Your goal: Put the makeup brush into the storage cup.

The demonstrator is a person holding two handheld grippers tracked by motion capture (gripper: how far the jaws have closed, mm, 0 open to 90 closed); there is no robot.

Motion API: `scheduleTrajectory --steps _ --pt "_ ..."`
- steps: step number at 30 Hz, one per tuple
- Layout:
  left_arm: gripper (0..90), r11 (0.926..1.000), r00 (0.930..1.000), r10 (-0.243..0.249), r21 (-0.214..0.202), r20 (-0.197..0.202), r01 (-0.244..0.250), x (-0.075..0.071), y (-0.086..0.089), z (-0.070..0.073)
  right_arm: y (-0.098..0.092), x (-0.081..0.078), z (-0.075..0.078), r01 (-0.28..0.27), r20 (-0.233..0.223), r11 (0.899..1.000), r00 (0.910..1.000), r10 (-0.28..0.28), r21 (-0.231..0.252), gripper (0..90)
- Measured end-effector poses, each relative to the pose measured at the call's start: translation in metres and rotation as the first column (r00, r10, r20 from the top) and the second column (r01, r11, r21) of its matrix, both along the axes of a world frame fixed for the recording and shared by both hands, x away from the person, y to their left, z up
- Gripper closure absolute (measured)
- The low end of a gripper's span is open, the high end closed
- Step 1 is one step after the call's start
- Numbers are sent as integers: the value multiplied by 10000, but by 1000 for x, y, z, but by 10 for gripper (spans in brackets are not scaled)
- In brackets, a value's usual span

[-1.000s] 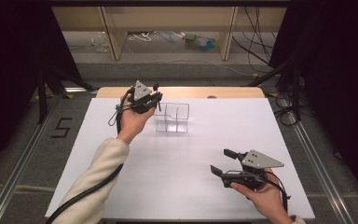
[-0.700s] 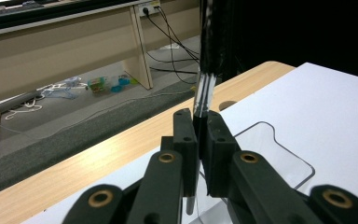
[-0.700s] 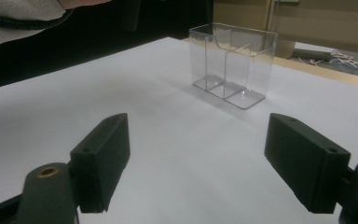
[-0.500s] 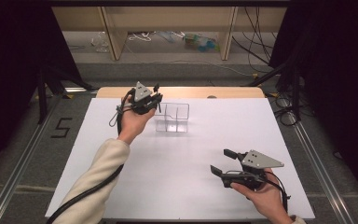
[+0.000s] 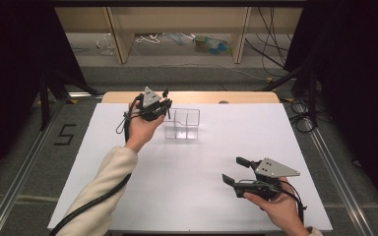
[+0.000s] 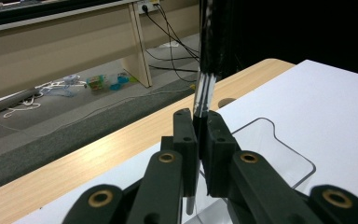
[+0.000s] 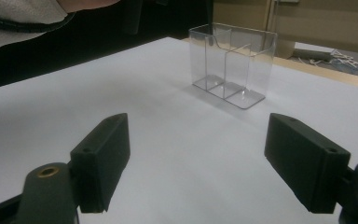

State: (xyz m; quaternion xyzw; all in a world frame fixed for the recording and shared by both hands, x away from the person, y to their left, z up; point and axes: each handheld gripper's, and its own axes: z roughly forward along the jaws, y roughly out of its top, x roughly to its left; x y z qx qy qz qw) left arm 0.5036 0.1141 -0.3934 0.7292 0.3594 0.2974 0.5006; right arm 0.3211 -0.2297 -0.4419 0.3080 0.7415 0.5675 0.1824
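A clear plastic holder (image 5: 183, 124) with divided compartments stands on the white table top (image 5: 216, 147), toward the back. My left gripper (image 5: 165, 105) hovers just above the holder's left end and is shut on a thin black and silver pen (image 6: 209, 60). The pen stands upright between the pads, and its lower end points down toward the holder (image 6: 270, 150). My right gripper (image 5: 233, 170) rests low near the table's front right, open, with nothing between its pads. In the right gripper view the holder (image 7: 233, 63) sits well ahead of the wide-set jaws of my right gripper (image 7: 204, 164).
A wooden strip (image 5: 197, 97) edges the far side of the table. Beyond it lie a grey floor, loose cables (image 5: 270, 34) and a low wooden shelf (image 5: 118, 29). Dark curtains flank both sides. A sleeve and trailing cable (image 5: 98, 191) cross the table's left front.
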Motion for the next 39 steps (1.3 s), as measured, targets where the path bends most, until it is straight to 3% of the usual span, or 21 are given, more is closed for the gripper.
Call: scheduleTrajectory --steps 2,5,10,32,34,37,39 --pt "855 10000 10000 -1 -13 -13 1 0 0 -1 -2 0 1 -171 -193 9996 9997 166 -238 235" --pt "855 10000 10000 -37 11 -21 37 0 -1 -2 0 0 0 -3 -8 10000 10000 3 -8 235" --pt "855 10000 10000 -20 -3 -57 20 0 -1 -4 -2 -1 2 -202 -249 9994 9995 194 -287 235" --pt "855 10000 10000 7 -16 -52 -7 1 -2 -6 -1 0 1 -175 -215 9996 9996 170 -224 236" --pt "855 10000 10000 -1 26 -74 1 1 -1 -6 -1 1 0 -172 50 9995 9998 173 -265 236" --pt "855 10000 9999 24 -12 -99 -24 1 -1 -7 -1 -1 1 -193 -283 9996 9994 187 -212 236" --pt "855 10000 9999 17 -30 -114 -18 1 -1 -8 -2 1 1 -214 -87 9993 9997 212 -290 236"
